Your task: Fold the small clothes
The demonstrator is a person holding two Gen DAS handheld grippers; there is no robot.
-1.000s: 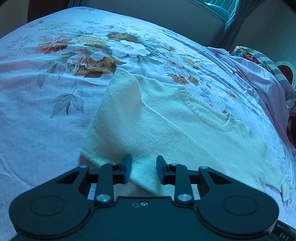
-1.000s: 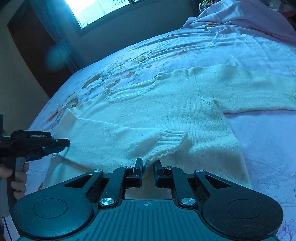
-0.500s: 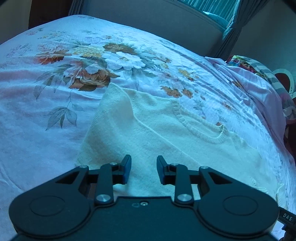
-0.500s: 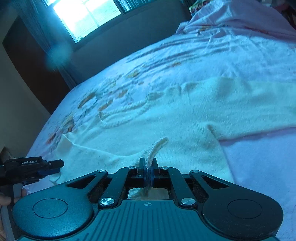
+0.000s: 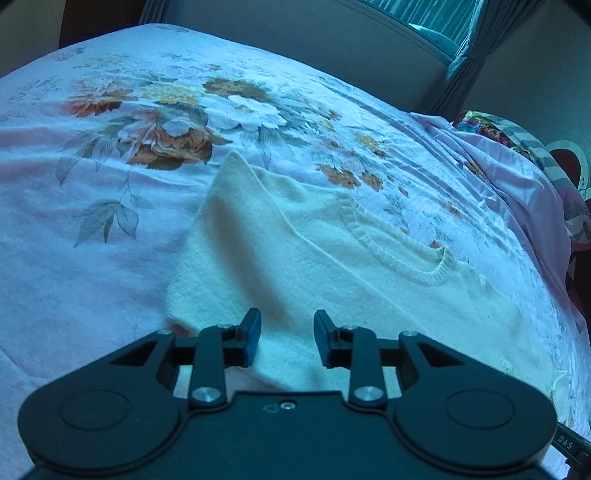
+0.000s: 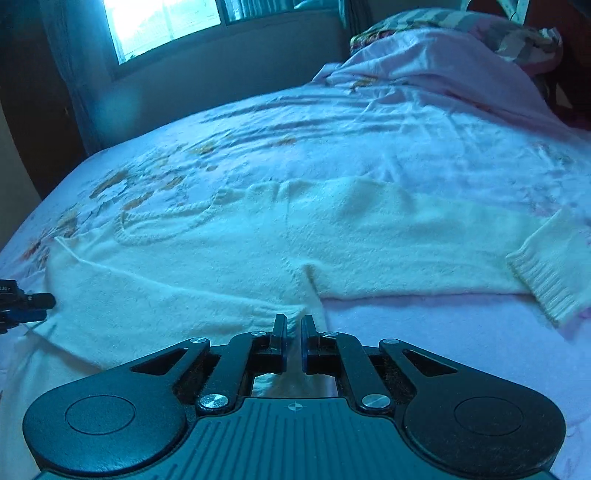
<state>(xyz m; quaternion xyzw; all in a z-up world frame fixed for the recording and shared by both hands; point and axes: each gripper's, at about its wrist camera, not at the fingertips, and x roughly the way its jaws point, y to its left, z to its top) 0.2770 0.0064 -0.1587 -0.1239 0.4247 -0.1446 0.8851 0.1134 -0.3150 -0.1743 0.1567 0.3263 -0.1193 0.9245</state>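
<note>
A cream knit sweater (image 5: 332, 258) lies flat on the floral bedsheet (image 5: 110, 206), its ribbed neckline (image 5: 402, 258) toward the far side. In the right wrist view the sweater (image 6: 258, 258) has one sleeve folded across the body and the other sleeve (image 6: 443, 251) stretched out right, ending in a ribbed cuff (image 6: 550, 273). My left gripper (image 5: 286, 334) is open and empty, low over the sweater's left edge. My right gripper (image 6: 293, 332) has its jaws a narrow gap apart around the folded sleeve's cuff end (image 6: 293, 314); the cloth looks loose between them.
A crumpled pink blanket (image 6: 443, 66) and patterned pillow (image 6: 461, 18) lie at the bed's far right. A window (image 6: 159, 22) and wall stand behind the bed. The left gripper's tip (image 6: 22, 306) shows at the right view's left edge.
My right gripper was clamped on the lifted sleeve cuff half a second ago; now it is lower, its jaws have parted slightly and the cuff lies on the sweater. My left gripper stayed open.
</note>
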